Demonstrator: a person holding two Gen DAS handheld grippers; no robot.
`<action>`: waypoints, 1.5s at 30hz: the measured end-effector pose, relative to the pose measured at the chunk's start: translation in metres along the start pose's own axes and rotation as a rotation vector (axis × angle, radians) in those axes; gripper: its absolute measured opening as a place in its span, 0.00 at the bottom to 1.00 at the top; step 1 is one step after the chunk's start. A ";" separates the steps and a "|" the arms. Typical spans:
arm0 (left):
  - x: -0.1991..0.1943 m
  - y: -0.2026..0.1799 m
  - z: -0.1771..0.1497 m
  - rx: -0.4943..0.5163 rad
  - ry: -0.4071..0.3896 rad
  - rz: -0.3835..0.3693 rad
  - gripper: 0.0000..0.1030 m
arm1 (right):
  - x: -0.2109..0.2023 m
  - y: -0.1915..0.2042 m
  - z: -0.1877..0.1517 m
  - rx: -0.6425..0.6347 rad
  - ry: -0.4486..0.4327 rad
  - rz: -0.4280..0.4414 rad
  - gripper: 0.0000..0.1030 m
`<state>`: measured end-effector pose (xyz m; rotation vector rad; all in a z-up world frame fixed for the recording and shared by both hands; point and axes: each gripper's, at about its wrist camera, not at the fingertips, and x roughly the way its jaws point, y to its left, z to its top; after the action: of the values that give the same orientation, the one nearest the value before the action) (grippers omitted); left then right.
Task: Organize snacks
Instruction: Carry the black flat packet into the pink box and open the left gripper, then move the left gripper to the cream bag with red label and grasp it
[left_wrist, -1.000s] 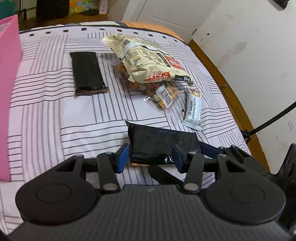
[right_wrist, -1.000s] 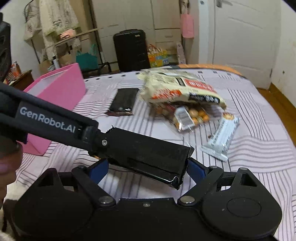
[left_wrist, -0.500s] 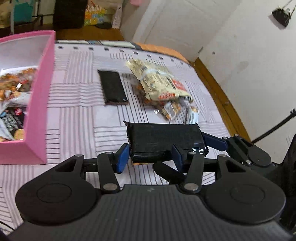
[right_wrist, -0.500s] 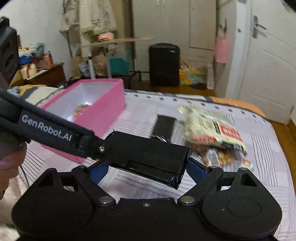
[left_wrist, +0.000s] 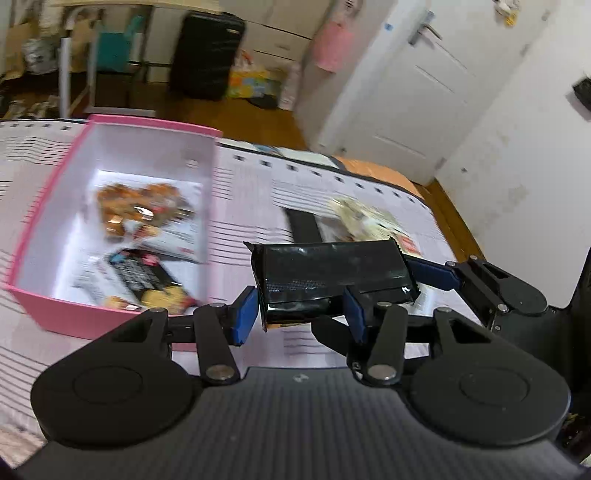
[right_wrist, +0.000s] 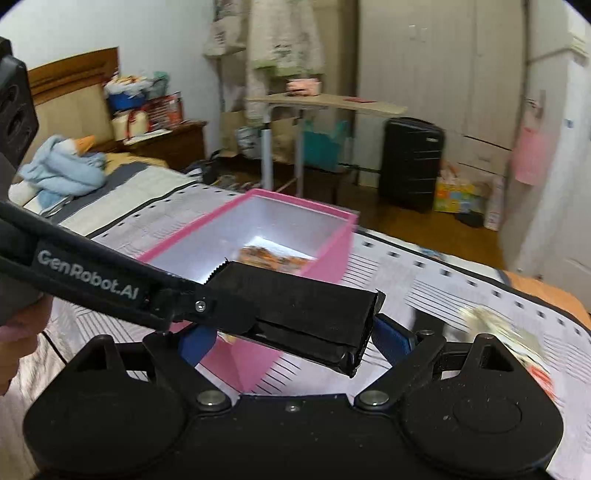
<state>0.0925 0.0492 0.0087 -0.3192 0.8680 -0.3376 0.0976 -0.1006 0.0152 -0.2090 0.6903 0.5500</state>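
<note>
Carrying the black snack pack (left_wrist: 332, 273) toward the pink box (left_wrist: 110, 317) on the bed; both grippers' jaws look pinched on it together, one per end. Next move, I'd guess: get over the box and let go.

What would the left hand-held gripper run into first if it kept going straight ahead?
Probably the striped bedspread just right of the pink box. The left hand-held gripper points past the box's wall, though depth is unclear.

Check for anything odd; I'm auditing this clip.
The black snack packet is clamped in the left hand-held gripper while the right hand-held gripper brackets its ends: two grippers on one small packet looks unusual.
</note>
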 end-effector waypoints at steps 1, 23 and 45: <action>-0.004 0.008 0.002 -0.010 -0.003 0.014 0.46 | 0.007 0.005 0.006 -0.010 0.008 0.021 0.91; 0.029 0.156 0.020 -0.226 0.040 0.280 0.51 | 0.123 0.044 0.030 -0.060 0.177 0.215 0.72; -0.025 0.036 0.039 -0.008 0.001 0.186 0.63 | -0.062 -0.106 0.019 0.000 0.001 0.146 0.82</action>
<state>0.1140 0.0968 0.0352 -0.2440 0.8926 -0.1615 0.1267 -0.2077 0.0705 -0.1594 0.7103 0.6892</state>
